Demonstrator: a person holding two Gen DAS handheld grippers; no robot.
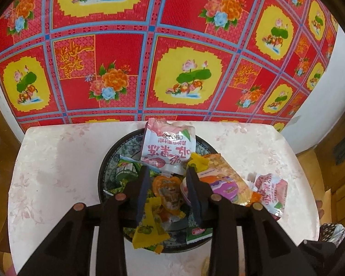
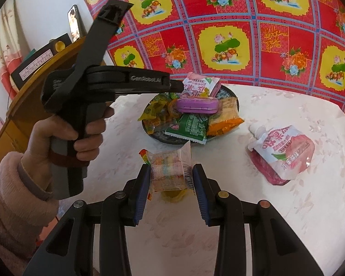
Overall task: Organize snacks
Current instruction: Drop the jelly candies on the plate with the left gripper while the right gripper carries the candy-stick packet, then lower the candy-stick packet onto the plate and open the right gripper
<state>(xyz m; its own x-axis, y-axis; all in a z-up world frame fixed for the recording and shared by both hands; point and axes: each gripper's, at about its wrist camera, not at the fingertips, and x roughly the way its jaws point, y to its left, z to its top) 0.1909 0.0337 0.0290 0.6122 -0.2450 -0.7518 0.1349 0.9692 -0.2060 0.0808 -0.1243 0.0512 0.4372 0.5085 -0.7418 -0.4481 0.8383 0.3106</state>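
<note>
A dark patterned plate (image 1: 103,172) (image 2: 149,133) on the white table holds several snack packets. My left gripper (image 1: 166,172) hovers over the plate, jaws open, nothing between them; a pink-and-white jelly pouch (image 1: 170,145) lies just beyond the fingertips, an orange jelly cup (image 1: 168,188) below them. In the right wrist view the left gripper body (image 2: 117,81) reaches over the plate. My right gripper (image 2: 171,170) is shut on a clear packet of coloured candy (image 2: 170,168), held above the table in front of the plate. Another pink jelly pouch (image 2: 285,149) (image 1: 271,191) lies on the table right of the plate.
A purple tin (image 2: 197,105), a green packet (image 2: 191,126) and an orange cracker packet (image 2: 225,117) lie on the plate. A red-and-yellow flowered cloth (image 1: 172,46) hangs behind the table. A wooden cabinet (image 2: 34,73) with a phone stands at the left.
</note>
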